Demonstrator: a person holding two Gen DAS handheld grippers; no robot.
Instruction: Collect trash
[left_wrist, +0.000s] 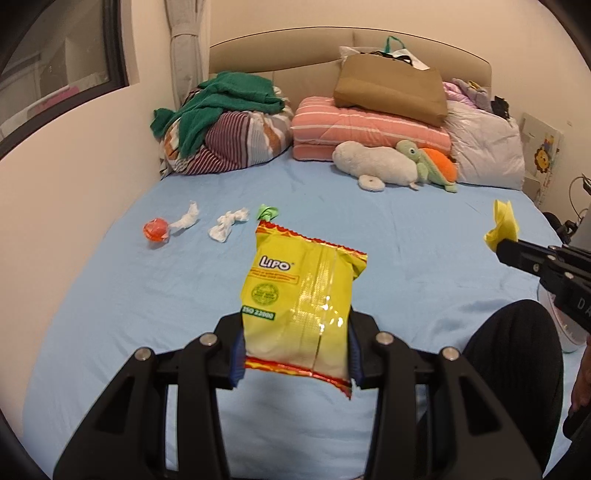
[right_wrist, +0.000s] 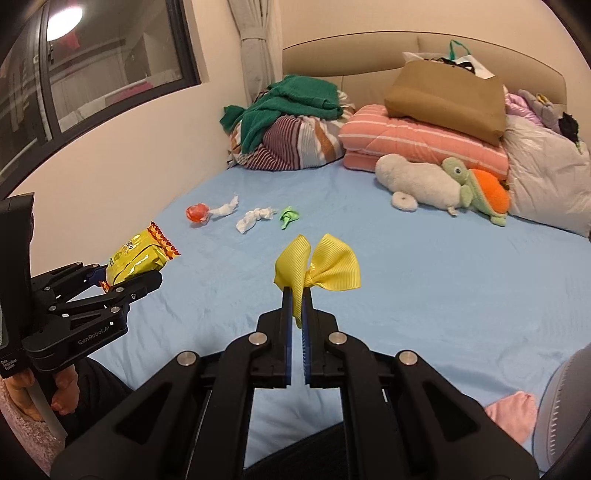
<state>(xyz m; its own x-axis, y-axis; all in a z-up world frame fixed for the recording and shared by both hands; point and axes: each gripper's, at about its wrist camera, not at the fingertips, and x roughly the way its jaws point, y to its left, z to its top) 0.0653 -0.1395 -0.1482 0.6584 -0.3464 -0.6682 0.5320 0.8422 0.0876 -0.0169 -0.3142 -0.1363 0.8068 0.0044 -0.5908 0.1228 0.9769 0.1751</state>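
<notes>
While you carry both loads: keep grips firm.
Left claw (left_wrist: 295, 354): clamped on snack packet (left_wrist: 303, 295).
Right claw (right_wrist: 297, 314): clamped on yellow ribbon bow (right_wrist: 321, 269).
Bed (right_wrist: 424, 295): tissues (right_wrist: 255, 218) remain.

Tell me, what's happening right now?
Left tool grips snack bag. Right tool pinches yellow bow. Four scraps left on bed. Nothing blocking.

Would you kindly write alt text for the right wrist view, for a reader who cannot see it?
The right gripper holds a yellow ribbon bow above a blue bed sheet. At left, the left gripper grips a yellow snack packet; crumpled tissues and small wrappers lie beyond.
</notes>
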